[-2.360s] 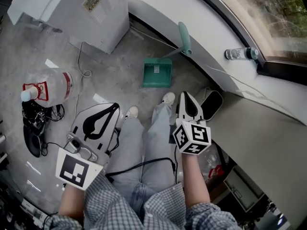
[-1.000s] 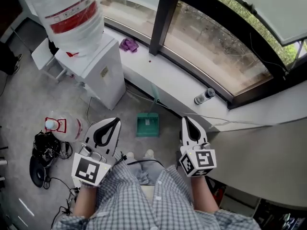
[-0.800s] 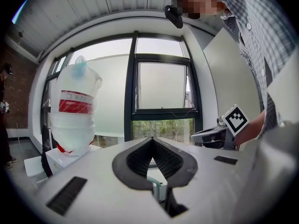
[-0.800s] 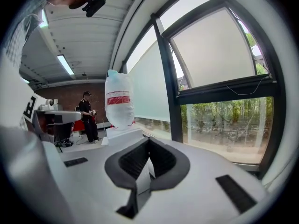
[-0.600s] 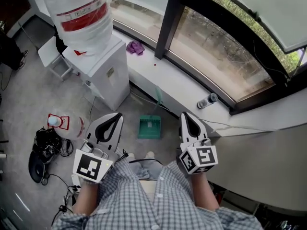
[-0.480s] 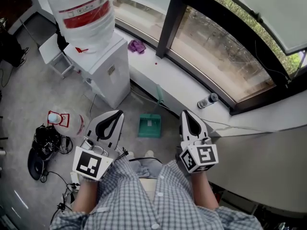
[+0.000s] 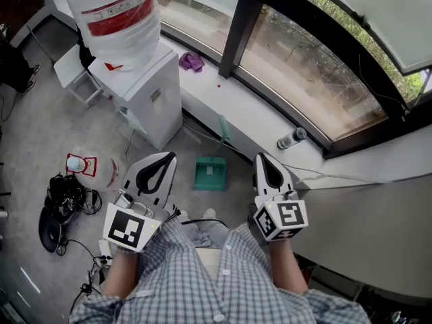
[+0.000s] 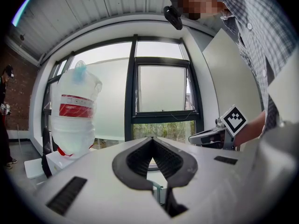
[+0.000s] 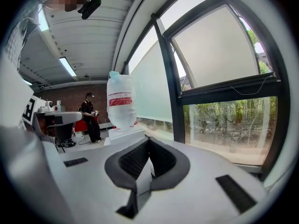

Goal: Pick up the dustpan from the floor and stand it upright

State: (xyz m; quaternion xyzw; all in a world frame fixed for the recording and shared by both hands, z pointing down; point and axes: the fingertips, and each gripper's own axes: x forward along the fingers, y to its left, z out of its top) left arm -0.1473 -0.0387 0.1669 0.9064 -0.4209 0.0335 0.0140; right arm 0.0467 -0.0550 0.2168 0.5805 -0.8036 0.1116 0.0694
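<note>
Two grippers are held side by side above the green dustpan (image 7: 210, 173), the left gripper (image 7: 166, 156) to the left of it and the right gripper (image 7: 260, 156) to the right of it, neither touching it. In the left gripper view the ribbed black pads meet at their tips and nothing is caught between them; a sliver of green shows through the slot below. In the right gripper view the jaws are likewise pressed together at the tips and empty. The dustpan's pan rests on the grey floor (image 7: 40, 120) right at the foot of the white window ledge (image 7: 250, 123), and its pale green handle rises from the pan toward that ledge; whether it leans on it cannot be told. Left of the dustpan and close by stands a white water dispenser (image 7: 145, 96) topped by a large bottle (image 7: 111, 15). Further left of the dustpan a water jug (image 7: 86, 171) sits on the floor beside a tangle of black cables (image 7: 64, 198). Right of the dustpan, up on the ledge, lies a small bottle (image 7: 291, 138), and beyond the dustpan on the same ledge a purple cloth (image 7: 192, 61).
</note>
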